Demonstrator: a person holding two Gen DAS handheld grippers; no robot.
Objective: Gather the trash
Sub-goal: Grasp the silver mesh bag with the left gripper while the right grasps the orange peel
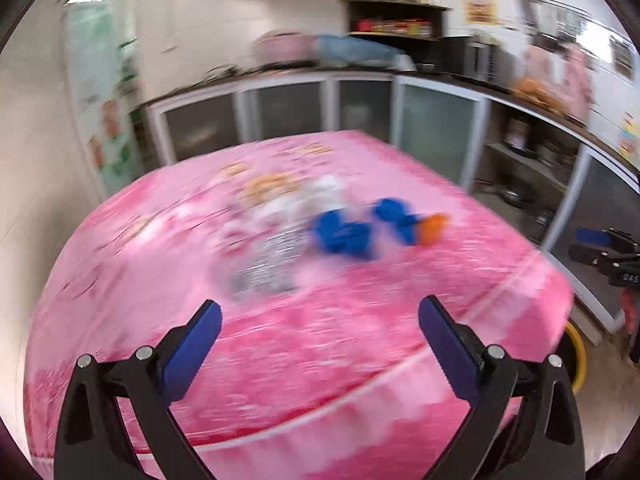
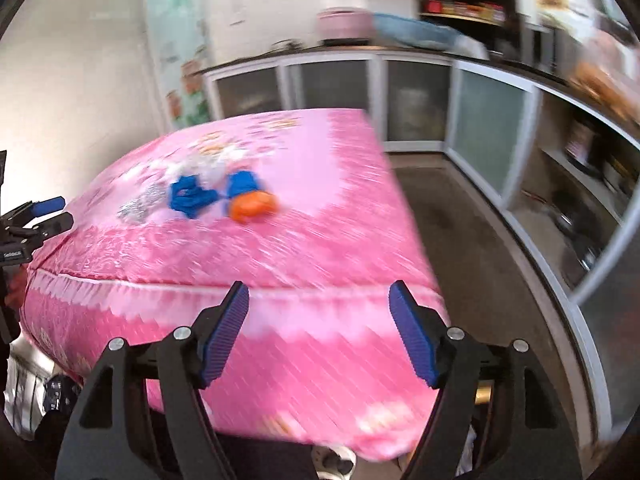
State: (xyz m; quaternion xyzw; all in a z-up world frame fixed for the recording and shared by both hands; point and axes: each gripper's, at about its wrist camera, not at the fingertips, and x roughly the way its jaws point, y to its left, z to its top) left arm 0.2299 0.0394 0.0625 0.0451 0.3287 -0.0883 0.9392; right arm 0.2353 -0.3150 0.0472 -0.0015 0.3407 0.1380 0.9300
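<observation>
Both views are blurred by motion. Trash lies in the middle of a table under a pink cloth (image 1: 360,340): a silvery wrapper (image 1: 268,260), a crumpled blue piece (image 1: 344,236), a second blue piece with an orange part (image 1: 434,226), and white crumpled bits (image 1: 320,192) behind them. The right wrist view shows the same blue piece (image 2: 192,196), orange part (image 2: 254,206) and silvery wrapper (image 2: 140,206). My left gripper (image 1: 320,312) is open and empty, above the cloth, short of the wrapper. My right gripper (image 2: 319,296) is open and empty over the table's near edge.
Cabinets with frosted doors (image 1: 436,132) and a dark counter run behind and to the right of the table. A yellow-rimmed object (image 1: 578,356) sits on the floor by the table's right corner. Bare floor (image 2: 460,216) lies between table and cabinets.
</observation>
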